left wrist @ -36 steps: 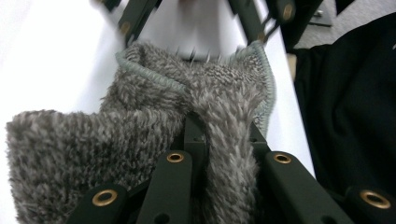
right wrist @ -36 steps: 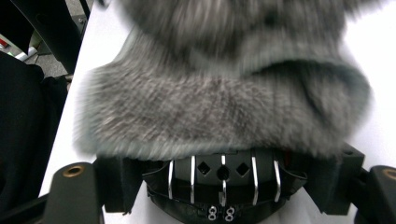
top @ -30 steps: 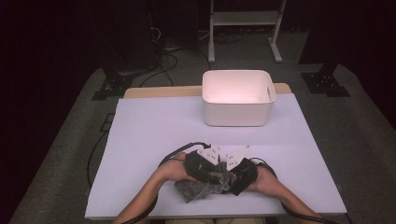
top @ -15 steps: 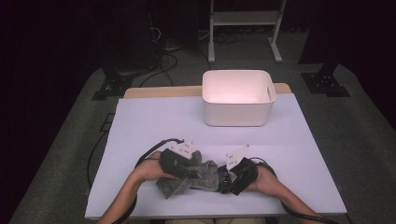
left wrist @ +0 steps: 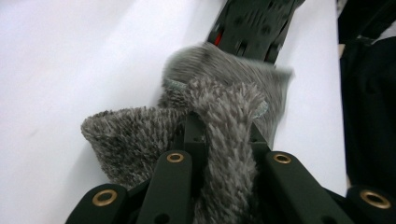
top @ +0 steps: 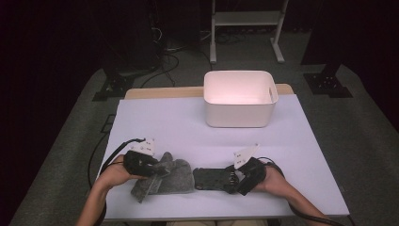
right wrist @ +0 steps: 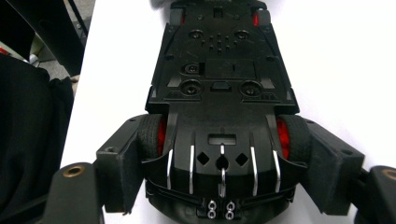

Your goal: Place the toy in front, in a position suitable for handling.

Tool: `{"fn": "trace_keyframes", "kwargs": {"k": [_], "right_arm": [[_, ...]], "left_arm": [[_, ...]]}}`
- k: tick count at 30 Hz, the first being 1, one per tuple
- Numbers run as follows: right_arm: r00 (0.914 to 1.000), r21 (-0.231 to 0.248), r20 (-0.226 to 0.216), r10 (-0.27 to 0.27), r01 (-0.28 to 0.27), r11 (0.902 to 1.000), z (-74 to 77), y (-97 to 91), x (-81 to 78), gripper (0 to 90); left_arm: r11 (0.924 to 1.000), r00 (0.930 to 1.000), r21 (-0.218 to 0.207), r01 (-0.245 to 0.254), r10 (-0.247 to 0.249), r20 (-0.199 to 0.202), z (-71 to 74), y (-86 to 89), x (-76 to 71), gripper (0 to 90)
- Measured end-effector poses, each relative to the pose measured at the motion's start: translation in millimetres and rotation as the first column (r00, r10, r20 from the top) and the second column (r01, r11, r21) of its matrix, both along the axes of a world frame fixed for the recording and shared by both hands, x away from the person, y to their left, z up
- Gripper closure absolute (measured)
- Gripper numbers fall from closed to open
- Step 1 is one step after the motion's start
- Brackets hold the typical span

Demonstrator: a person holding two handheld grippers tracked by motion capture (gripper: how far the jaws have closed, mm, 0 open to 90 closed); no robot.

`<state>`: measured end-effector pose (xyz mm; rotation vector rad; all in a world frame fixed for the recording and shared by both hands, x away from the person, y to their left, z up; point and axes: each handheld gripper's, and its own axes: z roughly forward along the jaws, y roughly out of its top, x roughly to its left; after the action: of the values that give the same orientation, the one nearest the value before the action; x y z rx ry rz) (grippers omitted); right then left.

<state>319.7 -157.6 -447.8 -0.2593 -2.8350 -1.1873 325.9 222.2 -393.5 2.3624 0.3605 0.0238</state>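
Two grips: left gripper (top: 157, 165) clamps the cloth (top: 165, 179); right gripper (top: 231, 176) clamps the toy car (top: 212, 178), belly up, across its wheels.
Progress: judging by the cloth touching the car's end, wiping is midway.
Left: bin (top: 240, 98) empty.
Room: table (top: 188, 132) edge near; open mid-table.

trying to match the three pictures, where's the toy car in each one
High view: toy car, underside up, near edge of the table, right of the grey fluffy cloth.
Left gripper view: top centre, behind the cloth.
Right gripper view: centre, between the right tool's pads.
Shared landmark: the car's red wheels.
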Motion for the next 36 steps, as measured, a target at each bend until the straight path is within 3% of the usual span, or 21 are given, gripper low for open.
{"fn": "trace_keyframes", "kwargs": {"k": [8,15,18,21,25,36], "right_arm": [[0.9990,-0.015,-0.001,-0.044,0.044,0.9989,1.1,-33.3,-5.2,24.1],[0.9983,-0.001,-0.008,-0.057,0.057,0.9984,-1.8,-37.7,-5.4,23.8],[0.9975,0.001,-0.028,-0.065,0.065,0.9979,-3.5,-38.0,-4.4,23.4],[0.9978,-0.002,-0.012,-0.066,0.066,0.9978,-3.4,-36.2,-6.0,22.0],[0.9974,-0.002,0.010,-0.071,0.071,0.9975,-1.6,-34.2,-7.0,20.3],[0.9946,0.020,0.066,-0.081,0.079,0.9966,9.0,-27.0,-9.8,19.4]], "left_arm": [[0.9977,0.9987,0.043,-0.052,0.052,0.004,-2.3,22.3,-5.2,78.3],[0.9923,0.9941,0.061,-0.108,0.108,0.005,-3.0,43.9,-9.4,77.5],[0.9911,0.9922,0.049,-0.124,0.123,0.017,-4.6,42.3,-9.0,67.5],[0.9894,0.9897,0.034,-0.141,0.140,0.028,-5.1,38.1,-8.2,54.6],[0.9898,0.9891,0.010,-0.142,0.142,0.041,-3.6,33.5,-8.1,44.6],[0.9920,0.9882,-0.026,-0.123,0.125,0.089,8.3,24.6,-7.3,31.6]]}}
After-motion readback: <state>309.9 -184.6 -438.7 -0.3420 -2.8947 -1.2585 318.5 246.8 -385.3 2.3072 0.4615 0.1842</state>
